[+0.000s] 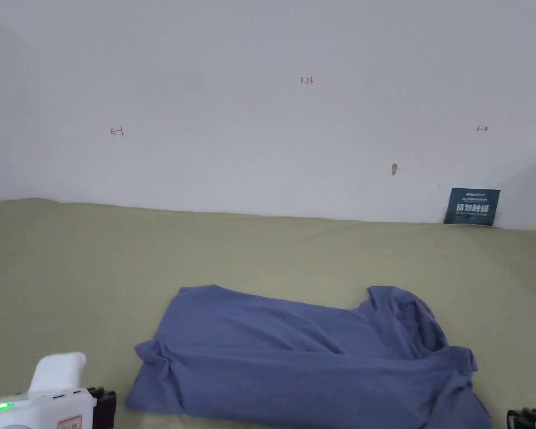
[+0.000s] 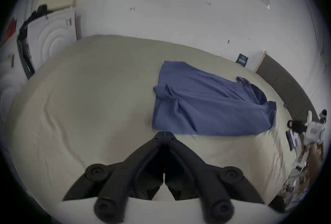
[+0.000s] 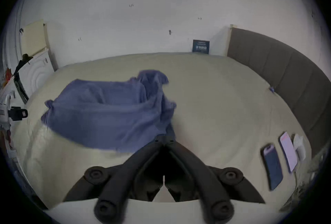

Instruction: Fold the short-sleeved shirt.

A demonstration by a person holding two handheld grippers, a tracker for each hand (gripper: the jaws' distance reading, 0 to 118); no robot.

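left gripper (image 2: 164, 134): jaws pressed together, tips meeting, nothing between them. Hanging over bare sheet just off the shirt's near-left corner, not touching the fabric as far as visible. White body with a green light poking into the head view's bottom-left corner (image 1: 49, 405).

bed (image 1: 94, 268): olive-green sheet, a bit wrinkled, far edge running along a white wall.

shirt (image 1: 306, 357): blue short-sleeved, lying flat-ish near the bed's near edge, roughly centred between the two grippers. Already folded lengthwise into a long band, hem end to the left, collar end to the right. Near-side layer flopped over the top with a soft ridge along the middle. Left end slightly bunched, sleeve peeking out at the right end. Same shirt in the left gripper view (image 2: 211, 102) and, blurred, in the right gripper view (image 3: 107, 111).

dark card (image 1: 472, 206): leaning on the wall at the bed's far-right corner, well apart from the shirt.

right gripper (image 3: 164, 138): jaws closed too, tips together, empty. Sitting right at the shirt's near-right corner; touching cloth or not, can't tell through the blur. Black sliver of it at the head view's bottom-right corner (image 1: 532, 418).

phones (image 3: 273, 165): two of them lying side by side near the bed's right edge, well clear of the shirt.

headboard (image 3: 286, 70): grey padded panel along the bed's right side.
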